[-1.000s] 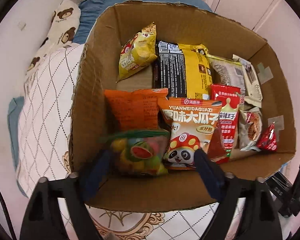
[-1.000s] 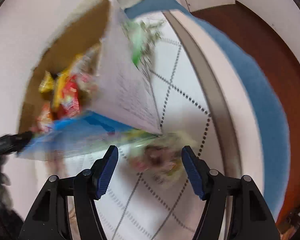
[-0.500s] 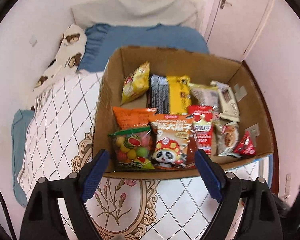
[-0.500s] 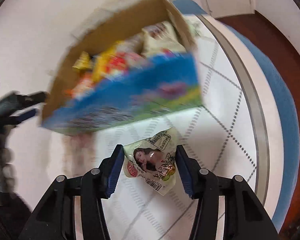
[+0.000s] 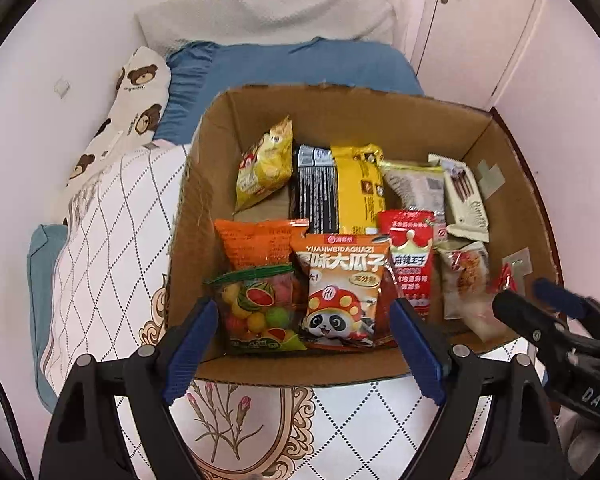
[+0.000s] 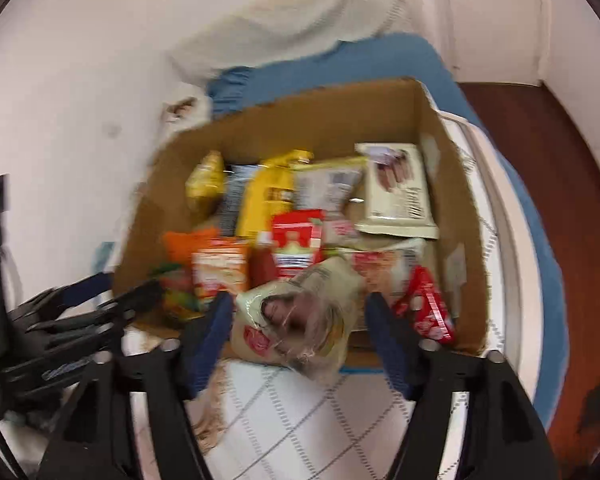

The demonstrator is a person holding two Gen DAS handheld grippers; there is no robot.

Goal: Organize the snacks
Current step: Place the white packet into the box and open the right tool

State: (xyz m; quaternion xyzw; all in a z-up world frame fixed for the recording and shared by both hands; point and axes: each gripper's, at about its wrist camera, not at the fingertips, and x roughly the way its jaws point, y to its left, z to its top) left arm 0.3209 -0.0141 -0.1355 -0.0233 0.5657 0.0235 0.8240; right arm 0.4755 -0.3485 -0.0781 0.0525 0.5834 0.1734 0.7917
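We hold a pale snack pouch (image 6: 300,316) in the right gripper (image 6: 300,330), its two fingers (image 6: 210,334) closed against the pouch's sides. The view is blurred, so we cannot read the print beyond a face and a red mark. The pouch hangs over the near edge of the box (image 5: 204,184), above the bedspread (image 6: 300,420).

The left gripper (image 5: 302,354) is spread wide with nothing between its fingers, poised just outside the box's near wall.

Handling, as we judge it:
- The pouch looks light and soft: a thin film bag, probably with some air inside. It likely buckles under pressure.
- The film is glossy and probably slippery; a grip across the flat faces may slide.
- We advise taking hold near a sealed edge or across the narrow width, with moderate force, to avoid crushing the contents.

Placement:
- The box holds standing packs along its near wall: a fruit candy bag (image 5: 260,308) at the left, a panda bag (image 5: 340,292) beside it, a red pack (image 5: 412,260) next.
- The near right corner, beside a small red packet (image 6: 426,306), shows the most free floor.
- A soft pouch may not stand alone; we lean it on a neighbour.
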